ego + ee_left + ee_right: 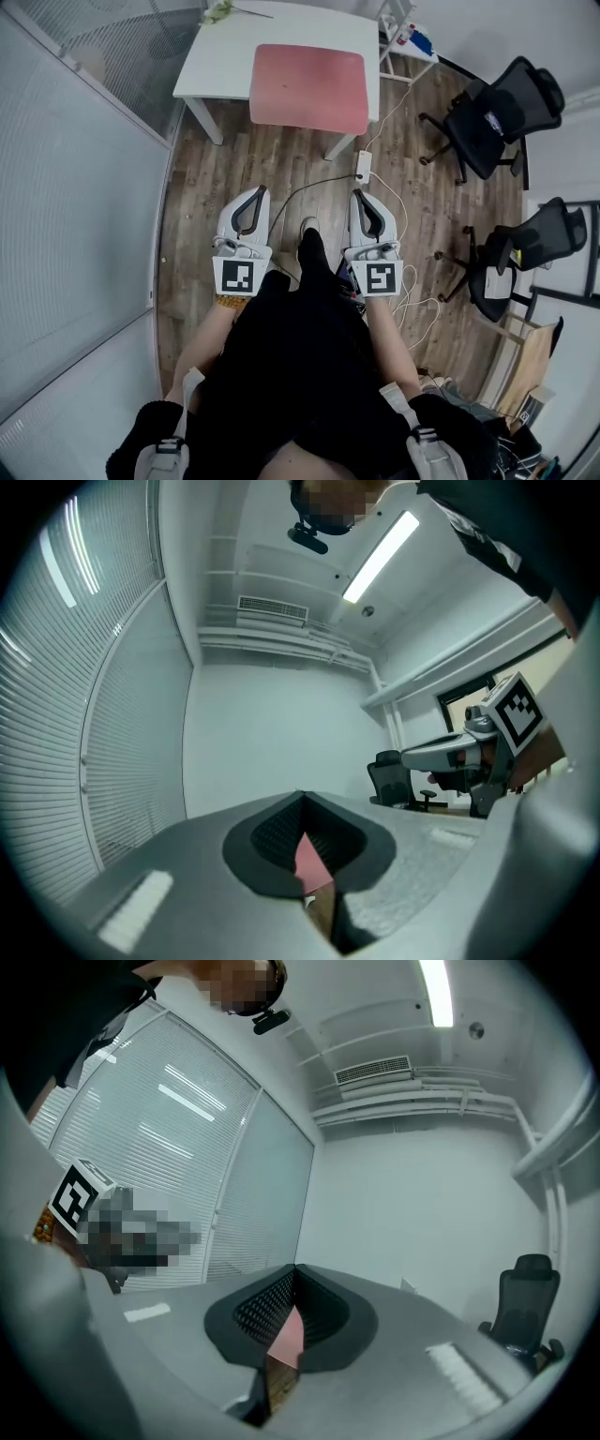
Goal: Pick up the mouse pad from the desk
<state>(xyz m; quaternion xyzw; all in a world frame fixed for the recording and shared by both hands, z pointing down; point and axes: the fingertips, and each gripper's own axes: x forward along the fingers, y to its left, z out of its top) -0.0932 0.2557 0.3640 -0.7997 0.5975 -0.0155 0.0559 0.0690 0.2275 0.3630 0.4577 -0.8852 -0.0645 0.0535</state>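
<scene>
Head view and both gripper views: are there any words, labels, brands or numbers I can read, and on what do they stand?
No readable text in any view.
Left gripper cube: a black-and-white square marker, a pattern with no letters.
Right gripper cube: the same kind of marker.
Mouse pad: plain pink, no print.
Blue and red items beside the desk: too small to read.
</scene>
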